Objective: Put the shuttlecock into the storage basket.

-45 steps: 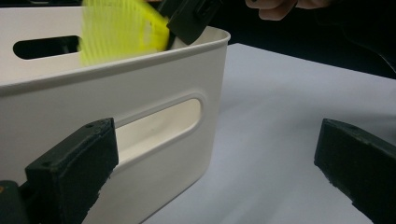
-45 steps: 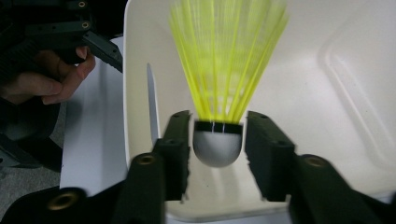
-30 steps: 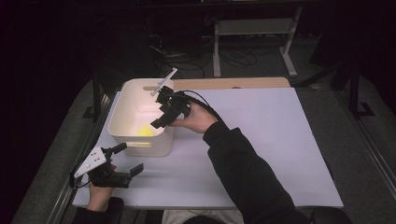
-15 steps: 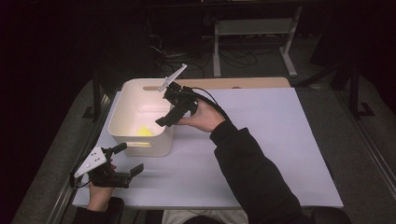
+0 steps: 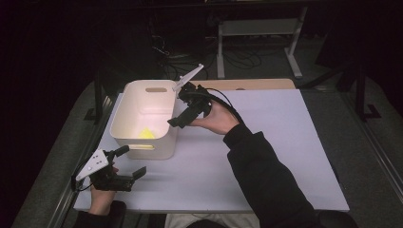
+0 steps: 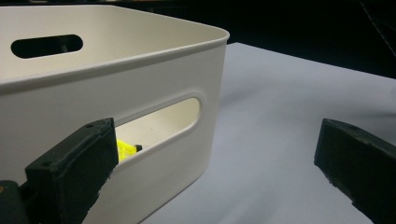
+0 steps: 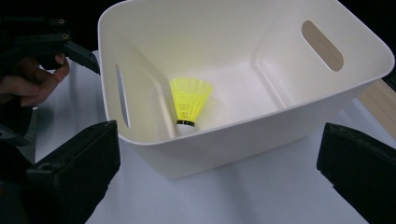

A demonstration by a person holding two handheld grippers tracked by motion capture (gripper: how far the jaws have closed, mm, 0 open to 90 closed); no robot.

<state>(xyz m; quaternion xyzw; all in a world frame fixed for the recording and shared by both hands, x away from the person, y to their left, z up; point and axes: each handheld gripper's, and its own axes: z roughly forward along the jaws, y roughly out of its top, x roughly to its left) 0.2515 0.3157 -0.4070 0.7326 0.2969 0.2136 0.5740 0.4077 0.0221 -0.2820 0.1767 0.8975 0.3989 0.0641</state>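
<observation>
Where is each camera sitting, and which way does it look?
High view: above the table, looking down; both forearms, left tongs, right tongs.
Left gripper view: low beside the white bin, looking along its open jaws.
Right gripper view: above the bin, looking in at the yellow shuttlecock.
All share the bin.

Dark room, white table, grey floor, metal stand

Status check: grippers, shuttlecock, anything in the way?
Right gripper open, jaws just widened, nothing between them, beside the bin. Left gripper open, empty, near bin's front. Yellow shuttlecock lying inside bin. Nothing obstructing.
</observation>
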